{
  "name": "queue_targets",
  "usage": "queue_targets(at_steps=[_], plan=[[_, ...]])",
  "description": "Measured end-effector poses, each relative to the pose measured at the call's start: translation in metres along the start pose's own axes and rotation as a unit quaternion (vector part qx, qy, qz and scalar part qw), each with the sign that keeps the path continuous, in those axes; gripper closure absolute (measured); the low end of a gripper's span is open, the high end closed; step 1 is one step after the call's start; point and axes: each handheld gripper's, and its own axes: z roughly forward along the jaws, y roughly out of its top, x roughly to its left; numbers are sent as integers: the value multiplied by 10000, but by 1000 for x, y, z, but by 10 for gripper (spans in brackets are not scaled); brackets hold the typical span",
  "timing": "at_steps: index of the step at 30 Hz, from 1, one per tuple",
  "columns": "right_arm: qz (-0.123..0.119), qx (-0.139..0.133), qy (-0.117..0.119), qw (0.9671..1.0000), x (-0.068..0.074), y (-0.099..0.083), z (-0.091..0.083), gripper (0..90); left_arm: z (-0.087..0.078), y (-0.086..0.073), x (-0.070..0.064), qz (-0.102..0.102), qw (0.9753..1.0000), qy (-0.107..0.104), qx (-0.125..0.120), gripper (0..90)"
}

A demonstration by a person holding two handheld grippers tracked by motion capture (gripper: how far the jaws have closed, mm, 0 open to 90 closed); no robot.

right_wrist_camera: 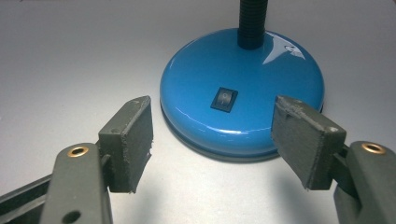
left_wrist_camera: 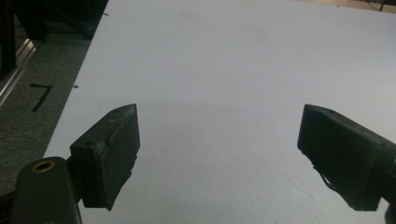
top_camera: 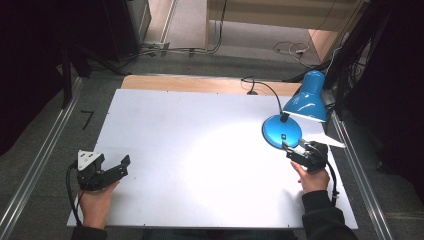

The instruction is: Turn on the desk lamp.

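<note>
From above, I am holding my left claw (top_camera: 107,170) over the near left corner of the white board (top_camera: 200,150), its jaws spread apart with nothing between them. My right claw (top_camera: 299,152) is sitting at the near edge of the blue lamp base (top_camera: 281,131), which is lying just ahead of its jaws. The lamp's blue shade (top_camera: 307,100) is hanging beyond and to the right of that claw, joined by a black gooseneck (top_camera: 272,92).

Along my left claw (left_wrist_camera: 219,140), the jaws are standing wide apart, released, and bare white board (left_wrist_camera: 224,70) is stretching ahead of them.

Along my right claw (right_wrist_camera: 212,135), the jaws are also standing open, gripping nothing. The lamp base (right_wrist_camera: 243,88) is sitting just ahead, its near rim reaching into the gap between the jaws, though I cannot tell whether either is touching it. Its black rocker switch (right_wrist_camera: 224,99) is facing me, straight ahead.
</note>
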Motion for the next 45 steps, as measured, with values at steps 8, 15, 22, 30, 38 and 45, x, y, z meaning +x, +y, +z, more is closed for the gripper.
queue_targets(at_steps=[8, 15, 22, 30, 38, 45], plan=[[11, 12, 25, 10000, -1, -1, -5, 277, 0, 0, 0, 17, 10000, 5, 22, 134], [10, 18, 38, 10000, -3, -3, -11, 274, 0, 0, 0, 22, 10000, 3, 28, 135], [2, 38, 80, 10000, -3, -7, -18, 273, 0, 0, -1, 22, 10000, 2, 20, 135], [-62, 100, 81, 9999, -4, -12, -23, 269, 0, 0, -1, 23, 10000, -3, 21, 134], [-29, 96, 52, 9999, -8, -15, -29, 266, 0, 0, -1, 17, 10000, -10, 28, 135], [-21, 75, 48, 10000, -10, -17, -33, 266, 0, 0, -1, 26, 10000, -6, 29, 135]])
